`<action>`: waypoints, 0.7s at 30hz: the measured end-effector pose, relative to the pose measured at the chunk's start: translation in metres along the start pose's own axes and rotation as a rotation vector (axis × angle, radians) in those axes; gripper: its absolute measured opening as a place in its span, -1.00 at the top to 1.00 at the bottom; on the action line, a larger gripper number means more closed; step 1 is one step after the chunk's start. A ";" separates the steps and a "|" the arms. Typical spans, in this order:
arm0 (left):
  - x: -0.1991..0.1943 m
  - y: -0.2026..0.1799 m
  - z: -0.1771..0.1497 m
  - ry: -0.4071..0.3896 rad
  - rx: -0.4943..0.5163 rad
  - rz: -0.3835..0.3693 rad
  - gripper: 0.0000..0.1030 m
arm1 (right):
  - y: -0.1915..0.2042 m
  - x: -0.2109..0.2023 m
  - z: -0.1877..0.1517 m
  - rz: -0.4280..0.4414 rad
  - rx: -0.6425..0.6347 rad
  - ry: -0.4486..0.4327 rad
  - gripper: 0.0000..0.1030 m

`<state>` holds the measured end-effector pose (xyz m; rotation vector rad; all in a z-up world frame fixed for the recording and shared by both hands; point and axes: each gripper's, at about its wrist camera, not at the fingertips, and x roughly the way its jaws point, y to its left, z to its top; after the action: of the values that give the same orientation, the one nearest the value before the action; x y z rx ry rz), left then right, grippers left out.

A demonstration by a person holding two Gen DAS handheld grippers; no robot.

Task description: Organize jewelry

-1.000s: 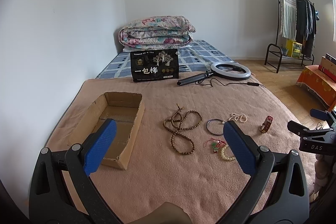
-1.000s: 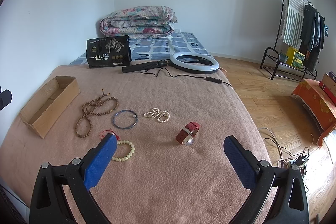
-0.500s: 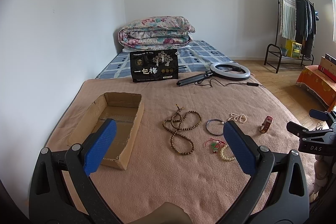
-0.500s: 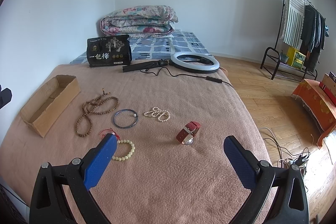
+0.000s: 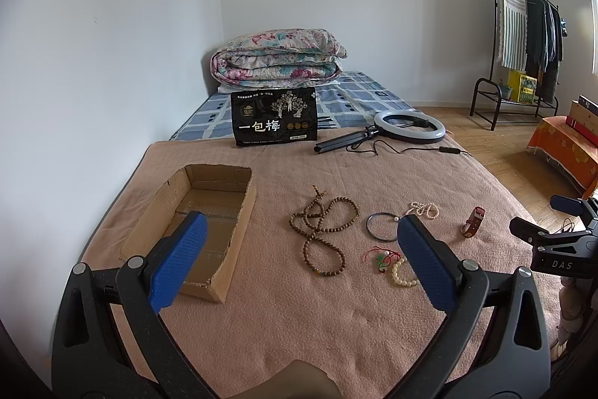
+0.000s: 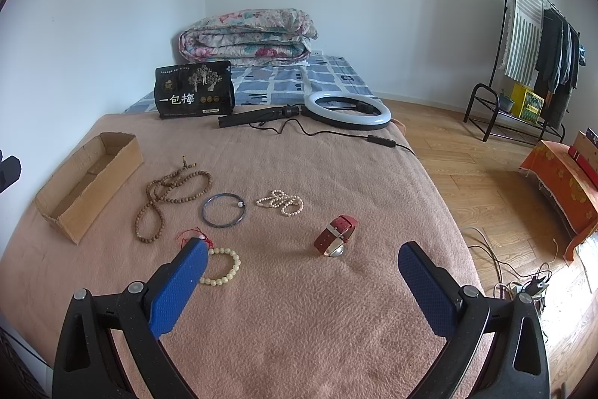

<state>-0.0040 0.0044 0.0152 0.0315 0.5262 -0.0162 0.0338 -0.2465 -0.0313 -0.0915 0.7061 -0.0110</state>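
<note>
Left wrist view showed the left gripper (image 5: 299,257) with its blue, textured fingers (image 5: 179,260) spread wide and released, holding nothing, above a fuzzy pinkish-brown blanket (image 5: 317,324) on the bed. At the left of the blanket lay a shallow rectangular cardboard box (image 5: 239,215) with ragged cut edges, open on top. Right of it lay the jewelry: a long strand of round brown wooden beads (image 5: 321,230) in loose loops, then a thin dark bangle (image 5: 373,230) with one small pale bead, a small heap of pearl-like beads (image 5: 424,210), and, farthest right, a red strap watch (image 5: 472,221) standing on its edge. Nearer the camera lay a red cord charm (image 5: 381,255) touching a bracelet of cream round beads (image 5: 400,273).

From the right wrist view, the right gripper (image 6: 302,264) also hung with fingers (image 6: 426,283) parted wide and empty; the watch (image 6: 334,236) sat just beyond them, between the tips, its red strap grainy and its case shiny metal. The cream bracelet (image 6: 224,266) lay beside the left finger.

At the far edge stood a glossy black pouch (image 6: 194,94) and a white ring light (image 6: 347,109) lying flat, with a folded floral quilt (image 6: 246,38) behind.
</note>
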 end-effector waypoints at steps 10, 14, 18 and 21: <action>0.001 -0.001 -0.002 -0.002 0.000 0.000 -1.00 | 0.000 0.001 0.000 0.000 -0.002 0.001 -0.99; 0.000 0.000 -0.001 0.000 0.000 0.000 -1.00 | 0.001 0.002 0.001 0.002 -0.004 0.004 -0.99; 0.000 0.000 -0.002 0.002 0.000 0.000 -1.00 | 0.000 -0.002 -0.001 0.002 -0.007 0.006 -0.99; -0.001 -0.001 -0.001 0.006 0.001 -0.001 -1.00 | 0.000 -0.003 0.002 0.003 -0.006 0.007 -0.99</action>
<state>-0.0059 0.0031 0.0149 0.0319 0.5322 -0.0171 0.0327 -0.2462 -0.0284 -0.0960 0.7137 -0.0059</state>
